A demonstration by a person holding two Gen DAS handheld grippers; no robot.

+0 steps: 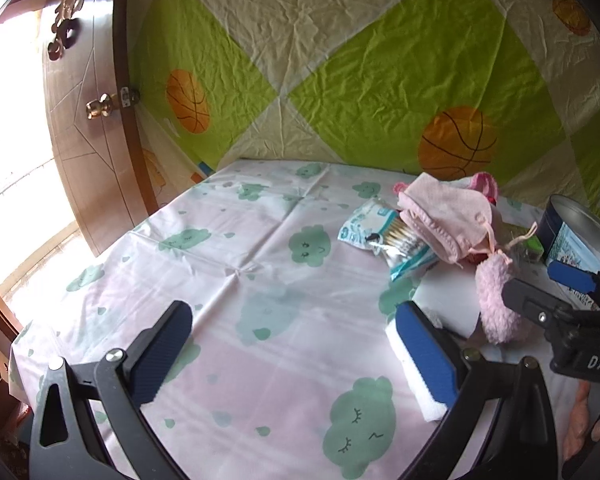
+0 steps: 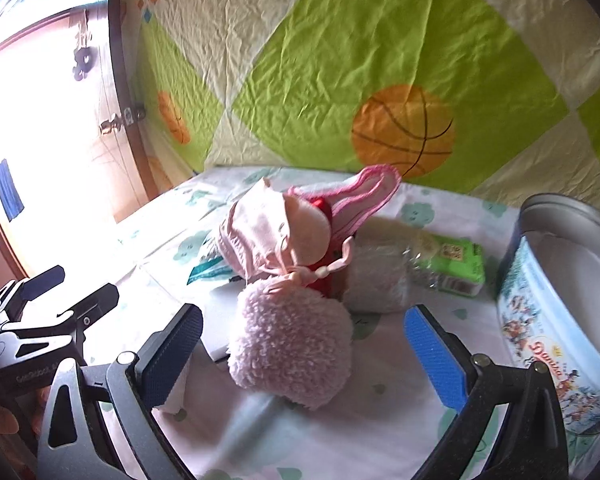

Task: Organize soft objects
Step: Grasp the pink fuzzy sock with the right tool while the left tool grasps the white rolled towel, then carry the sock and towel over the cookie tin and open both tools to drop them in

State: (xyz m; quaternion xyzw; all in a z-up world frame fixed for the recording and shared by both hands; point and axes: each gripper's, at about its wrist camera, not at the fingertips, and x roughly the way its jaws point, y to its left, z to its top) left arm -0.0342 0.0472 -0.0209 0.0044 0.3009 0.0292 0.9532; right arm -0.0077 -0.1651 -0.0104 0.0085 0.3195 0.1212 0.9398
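Observation:
A fluffy pink pouch [image 2: 290,354] lies on the cloud-print tablecloth between the open fingers of my right gripper [image 2: 302,354]; nothing is gripped. It also shows in the left wrist view [image 1: 496,300]. Behind it is a heap of pink cloth items [image 2: 276,228] with a red piece, also in the left wrist view [image 1: 448,212]. My left gripper [image 1: 294,354] is open and empty over bare tablecloth; a white sponge block [image 1: 416,380] lies by its right finger. The right gripper shows in the left wrist view [image 1: 548,292].
A round metal cookie tin [image 2: 560,320] stands open at the right. A cotton swab packet [image 1: 384,236], a green packet [image 2: 456,264] and a clear wrapped bundle [image 2: 380,280] lie near the heap. A basketball-print sheet hangs behind; a wooden door is at left.

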